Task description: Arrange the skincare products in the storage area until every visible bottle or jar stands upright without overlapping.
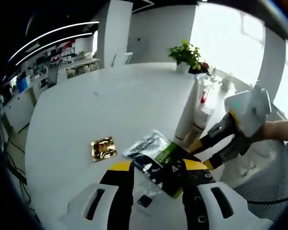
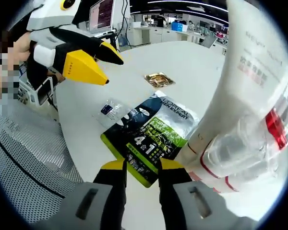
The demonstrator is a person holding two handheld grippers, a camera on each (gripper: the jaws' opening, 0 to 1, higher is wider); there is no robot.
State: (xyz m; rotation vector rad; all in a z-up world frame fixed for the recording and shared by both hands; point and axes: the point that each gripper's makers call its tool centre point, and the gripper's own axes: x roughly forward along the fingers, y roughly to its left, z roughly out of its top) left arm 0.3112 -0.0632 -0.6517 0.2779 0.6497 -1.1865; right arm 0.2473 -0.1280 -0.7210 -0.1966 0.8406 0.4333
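Skincare tubes upright, sachet flat

Skincare tubes (image 2: 249, 96) stand upright together on the white table (image 1: 86, 110), long axes vertical. Just beside them a black-green sachet (image 2: 151, 134) lies flat. Right gripper (image 2: 140, 167) hovers narrowly parted at its edge; left gripper (image 1: 156, 167) hangs open above it.

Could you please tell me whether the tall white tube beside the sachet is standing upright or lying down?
Upright: the tall white plastic tube stands cap-down on the white table, beside the flat black-and-green sachet.
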